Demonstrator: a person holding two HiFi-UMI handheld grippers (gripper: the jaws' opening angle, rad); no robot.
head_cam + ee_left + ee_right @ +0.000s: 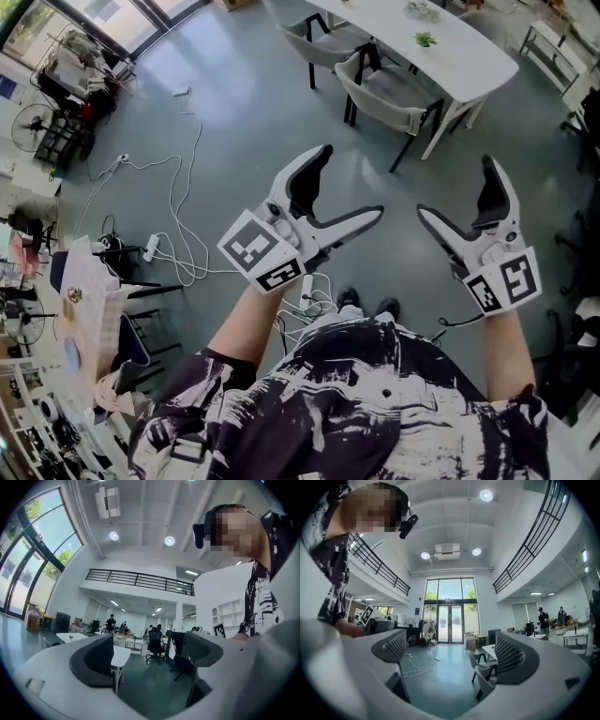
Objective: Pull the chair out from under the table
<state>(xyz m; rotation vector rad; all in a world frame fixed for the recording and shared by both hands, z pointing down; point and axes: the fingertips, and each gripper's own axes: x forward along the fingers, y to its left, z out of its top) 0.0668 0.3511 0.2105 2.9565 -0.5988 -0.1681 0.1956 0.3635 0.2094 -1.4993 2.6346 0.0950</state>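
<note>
Gaping wide with nothing between their jaws, the left tongs (pixel 354 180) and right tongs (pixel 454 186) hover side by side above the grey floor (pixel 234 122). Well ahead of both, the nearer grey chair (pixel 389 98) sits tucked against the white worktop (pixel 469 61), apart from either tongs, with a second chair (pixel 323 42) beyond it.

L gripper (pixel 352 181) & R gripper (pixel 455 186) both wide open, empty, held side by side.
</note>
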